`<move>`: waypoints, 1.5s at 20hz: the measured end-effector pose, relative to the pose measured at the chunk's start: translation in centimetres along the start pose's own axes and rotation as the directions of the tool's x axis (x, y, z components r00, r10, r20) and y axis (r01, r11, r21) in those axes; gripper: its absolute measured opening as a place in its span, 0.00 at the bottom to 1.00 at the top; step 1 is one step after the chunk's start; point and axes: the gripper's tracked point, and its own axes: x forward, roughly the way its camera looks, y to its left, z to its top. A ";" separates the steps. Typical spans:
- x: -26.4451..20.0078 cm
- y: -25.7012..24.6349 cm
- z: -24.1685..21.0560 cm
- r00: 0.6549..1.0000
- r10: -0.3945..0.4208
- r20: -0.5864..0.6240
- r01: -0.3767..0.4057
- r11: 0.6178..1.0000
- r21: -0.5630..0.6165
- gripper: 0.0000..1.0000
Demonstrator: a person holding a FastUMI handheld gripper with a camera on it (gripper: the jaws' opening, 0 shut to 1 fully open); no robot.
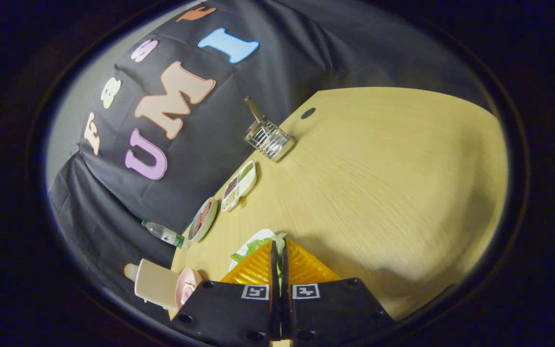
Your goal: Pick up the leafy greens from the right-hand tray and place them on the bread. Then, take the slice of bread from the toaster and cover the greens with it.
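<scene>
Holding a leaf of the leafy greens (257, 245) between nearly closed fingers, the claw (277, 250) is working through the first step of the task: the carry of the greens toward the bread. The two fingers are standing almost together, with only a thin slit between them, and green leaf is showing at their tips and spilling to one side, so both are judged to be pressing on it. A white plate (251, 243) is lying directly under and just beyond the fingertips, touching the leaf's outline; whether a bread slice is resting on it cannot be told, as the fingers and the leaf are covering that spot.

Further along the table (378, 183), well apart from the claw, a wire toaster rack (269, 137) is standing near the far edge with a brownish slice (254, 109) sticking up from it; this is being read as the second slice, not yet taken. Between rack and plate, a divided dish (240, 185) of dry fillings and an oval dish (203, 219) are lying along the table edge. A plastic bottle (163, 233) is lying beyond that edge.

The next move is judged to call for confirming the bread's position, lowering the leaf flat over it, then parting the fingers cleanly so the leaf is not dragging off
</scene>
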 end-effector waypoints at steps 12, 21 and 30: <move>0.7 -1.4 -0.6 0.999 -0.022 0.034 0.020 0.998 0.060 0.11; 0.0 -1.6 0.2 0.997 -0.002 0.074 -0.005 0.995 0.095 0.11; -1.6 2.3 2.1 0.986 0.072 0.147 -0.083 0.994 0.068 0.03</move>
